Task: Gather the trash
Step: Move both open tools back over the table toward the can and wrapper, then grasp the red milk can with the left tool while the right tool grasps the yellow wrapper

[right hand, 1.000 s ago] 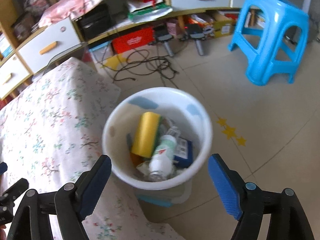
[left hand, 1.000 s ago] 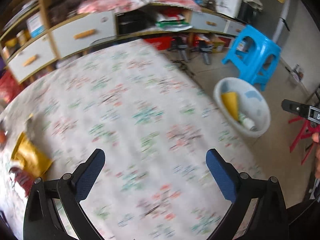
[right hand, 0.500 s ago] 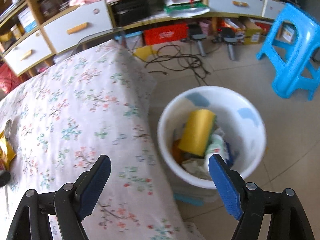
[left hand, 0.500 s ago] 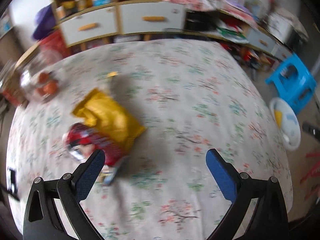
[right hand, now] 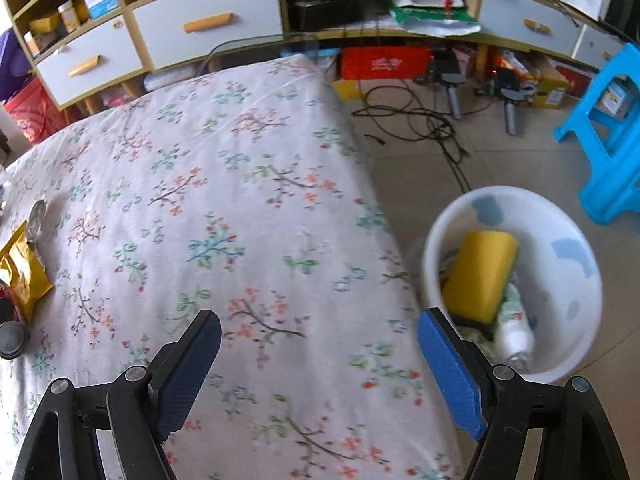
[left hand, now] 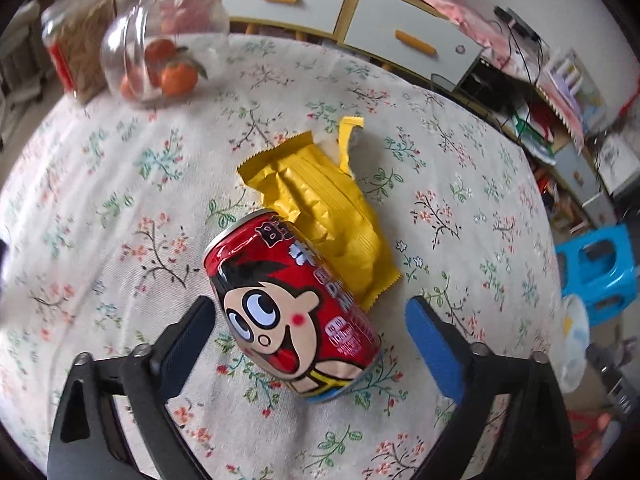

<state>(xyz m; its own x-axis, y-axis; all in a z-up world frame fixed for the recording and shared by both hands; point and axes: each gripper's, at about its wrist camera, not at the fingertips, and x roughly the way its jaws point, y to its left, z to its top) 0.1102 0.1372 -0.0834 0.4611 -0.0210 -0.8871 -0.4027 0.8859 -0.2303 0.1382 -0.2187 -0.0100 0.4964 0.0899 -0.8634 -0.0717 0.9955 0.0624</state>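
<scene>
Floral tablecloth (left hand: 460,184) covers the bench in the left wrist view; drawers (left hand: 404,36) line the far wall, a glass jar (left hand: 160,48) holding oranges stands far left, a blue stool (left hand: 600,268) sits on the floor at right. Red can (left hand: 292,312) lies on its side on the cloth, near end between the fingers of the left hand-held gripper (left hand: 310,344), which is spread wide with neither pad touching it. Yellow wrapper (left hand: 324,208) lies just beyond, touching the can's far end.

Right wrist view: same cloth over the bench, tiled floor (right hand: 420,168) with cables to the right, drawers far. White bin (right hand: 560,280) stands on the floor just right of the bench edge, holding a yellow roll (right hand: 480,276) and a white bottle (right hand: 516,336). Right hand-held gripper (right hand: 320,364) hangs wide open over the bench's near right edge, nothing between its fingers. Wrapper and can show at the far left edge, well apart from it.
</scene>
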